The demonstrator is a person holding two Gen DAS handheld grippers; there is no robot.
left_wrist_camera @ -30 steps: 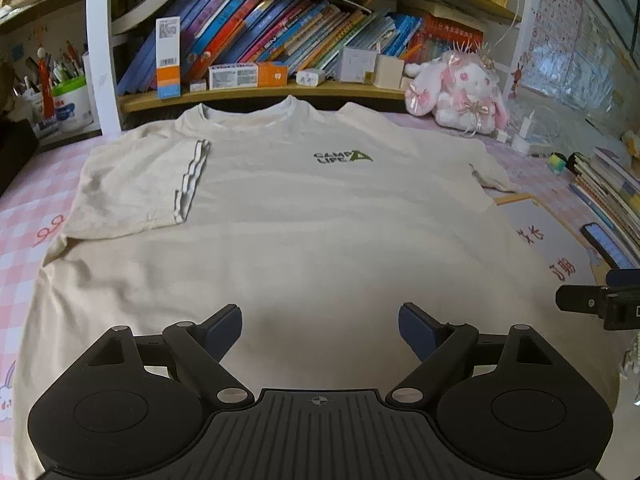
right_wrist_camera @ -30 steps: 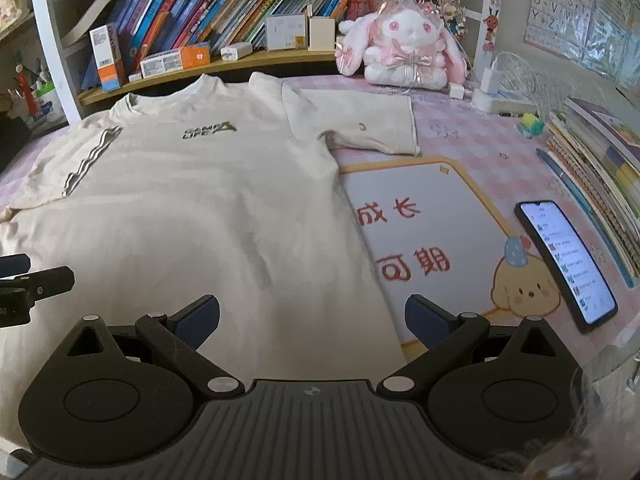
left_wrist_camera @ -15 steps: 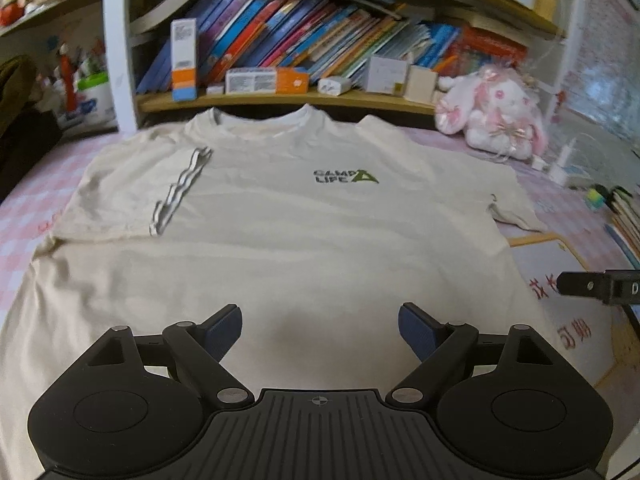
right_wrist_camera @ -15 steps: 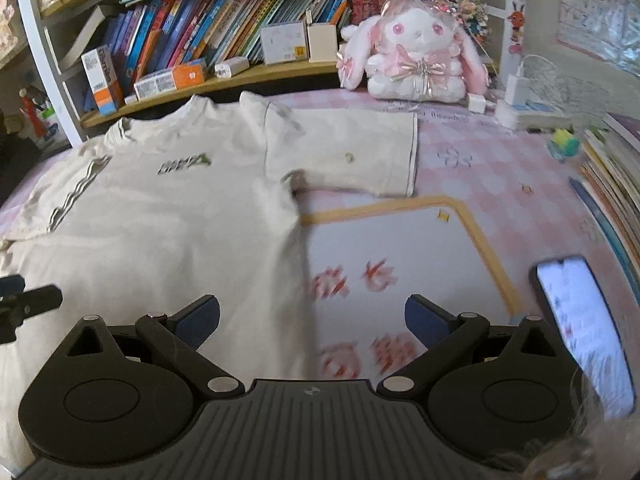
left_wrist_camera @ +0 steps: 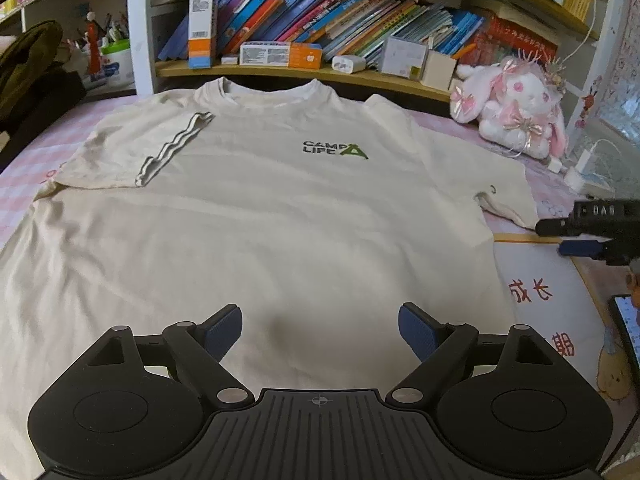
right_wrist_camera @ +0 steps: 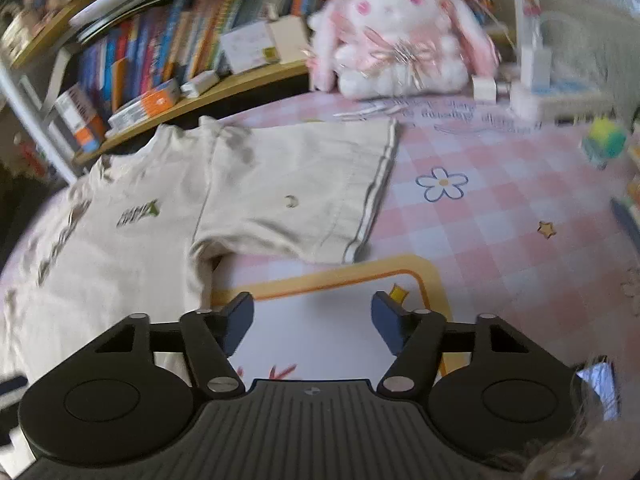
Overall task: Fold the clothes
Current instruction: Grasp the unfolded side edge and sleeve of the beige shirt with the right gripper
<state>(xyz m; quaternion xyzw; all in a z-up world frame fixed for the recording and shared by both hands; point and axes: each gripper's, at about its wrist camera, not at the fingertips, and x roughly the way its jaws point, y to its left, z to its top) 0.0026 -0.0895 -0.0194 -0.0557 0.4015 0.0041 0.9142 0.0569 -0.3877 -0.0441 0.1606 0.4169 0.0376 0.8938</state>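
Observation:
A cream T-shirt (left_wrist_camera: 260,216) with a green chest logo lies flat, front up, on a pink checked tabletop. One sleeve (left_wrist_camera: 132,148) is folded in over the body; the other sleeve (right_wrist_camera: 296,196) lies spread out flat. My left gripper (left_wrist_camera: 320,332) hovers open over the shirt's lower middle, nothing between its fingers. My right gripper (right_wrist_camera: 312,320) is over a white mat just short of the spread sleeve, and its jaws are closing with nothing between them. From the left wrist view, the right gripper (left_wrist_camera: 588,232) shows by that sleeve's edge.
A bookshelf (left_wrist_camera: 320,72) with books and boxes runs along the far edge. A pink-and-white plush rabbit (right_wrist_camera: 400,32) sits near the spread sleeve. A white mat with an orange border (right_wrist_camera: 352,292) and a lit phone (left_wrist_camera: 628,328) lie beside the shirt. A charger block (right_wrist_camera: 486,88) sits behind.
My right gripper has swung away from the shirt's hem toward the spread sleeve, and its jaws have narrowed. My left gripper has shifted across the shirt and stayed open.

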